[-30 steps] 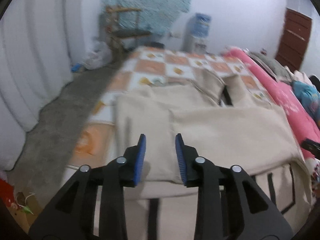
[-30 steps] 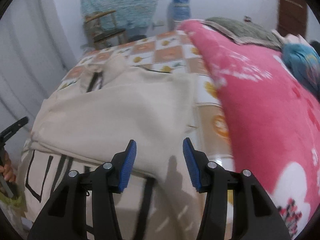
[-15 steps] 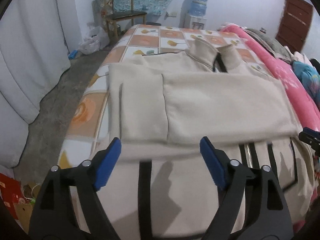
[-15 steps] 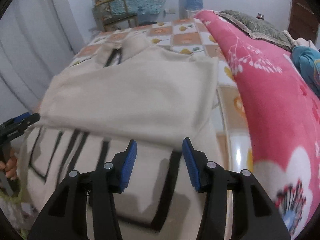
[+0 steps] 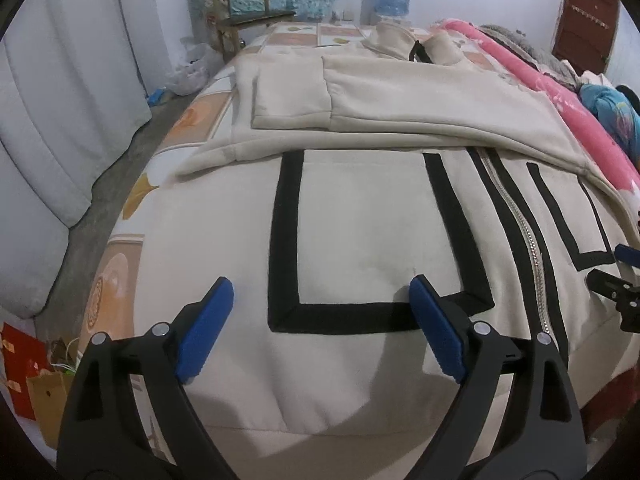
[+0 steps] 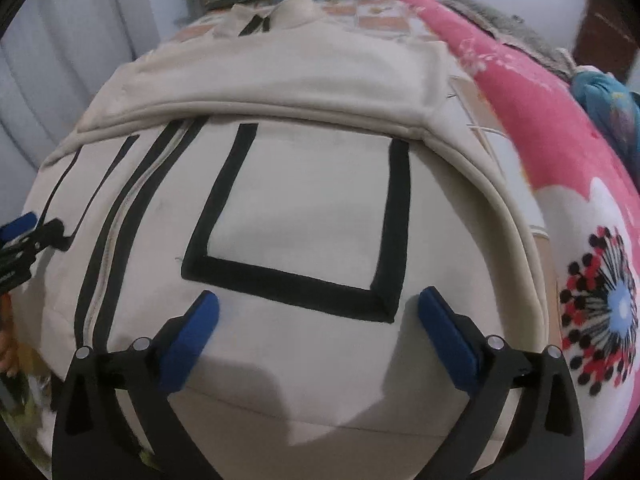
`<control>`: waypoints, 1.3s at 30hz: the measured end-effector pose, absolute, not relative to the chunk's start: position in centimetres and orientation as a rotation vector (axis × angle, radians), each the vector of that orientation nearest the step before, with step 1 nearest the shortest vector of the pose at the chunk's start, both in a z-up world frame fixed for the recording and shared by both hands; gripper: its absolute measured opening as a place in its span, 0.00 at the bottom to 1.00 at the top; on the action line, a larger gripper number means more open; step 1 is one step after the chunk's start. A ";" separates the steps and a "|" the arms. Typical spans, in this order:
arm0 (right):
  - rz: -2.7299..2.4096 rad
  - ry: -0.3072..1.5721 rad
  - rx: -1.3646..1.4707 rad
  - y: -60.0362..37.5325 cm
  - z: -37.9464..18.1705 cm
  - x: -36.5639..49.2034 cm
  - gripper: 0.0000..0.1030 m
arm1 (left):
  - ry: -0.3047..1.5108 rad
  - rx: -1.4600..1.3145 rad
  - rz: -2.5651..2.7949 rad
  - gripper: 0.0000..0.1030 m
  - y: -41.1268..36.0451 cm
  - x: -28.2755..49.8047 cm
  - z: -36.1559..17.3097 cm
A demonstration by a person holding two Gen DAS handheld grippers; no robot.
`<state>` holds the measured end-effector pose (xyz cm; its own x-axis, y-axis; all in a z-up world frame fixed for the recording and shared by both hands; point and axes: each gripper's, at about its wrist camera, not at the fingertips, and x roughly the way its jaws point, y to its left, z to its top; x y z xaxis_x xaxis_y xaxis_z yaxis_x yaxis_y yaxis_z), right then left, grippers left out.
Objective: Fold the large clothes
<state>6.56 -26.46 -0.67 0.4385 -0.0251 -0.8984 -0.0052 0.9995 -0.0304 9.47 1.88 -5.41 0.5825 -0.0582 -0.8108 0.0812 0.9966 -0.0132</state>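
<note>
The left two-finger gripper of matte black plastic (image 5: 320,320) is built from two broad, flat arms, each pierced by a slim triangular cut-out. Two round silver screw heads are set near the tip of each arm. Rectangular, finely ribbed blue pads (image 5: 205,329) are fitted to the inner faces of the fingers. The right two-finger gripper of matte black plastic (image 6: 318,334) is made alike, with matching silver screws, the same cut-outs and blue pads (image 6: 447,340).
</note>
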 end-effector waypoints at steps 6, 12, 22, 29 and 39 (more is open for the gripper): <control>-0.067 1.059 0.022 -26.6 -0.9 5.4 0.94 | 0.914 0.033 -0.079 0.84 2.0 8.9 -5.5; -0.082 1.013 0.034 -26.7 -1.1 4.5 0.94 | 0.901 0.060 -0.090 0.84 2.6 6.0 -4.7; -0.079 0.942 0.030 -26.5 -1.2 3.9 0.94 | 0.949 -0.026 -0.077 0.84 6.8 -2.4 -6.1; -0.082 0.945 0.033 -26.6 -1.2 3.9 0.94 | 0.966 -0.125 -0.099 0.84 8.7 -4.3 -7.7; -0.092 0.984 0.039 -26.5 -1.0 4.3 0.94 | 0.962 -0.232 -0.110 0.84 10.1 -4.2 -8.9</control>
<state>4.31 -26.47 -1.02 0.5497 -0.0603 -0.8332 0.0959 0.9954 -0.0088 -4.24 10.14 -8.92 0.5687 -0.1955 -0.7989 -0.0094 0.9697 -0.2440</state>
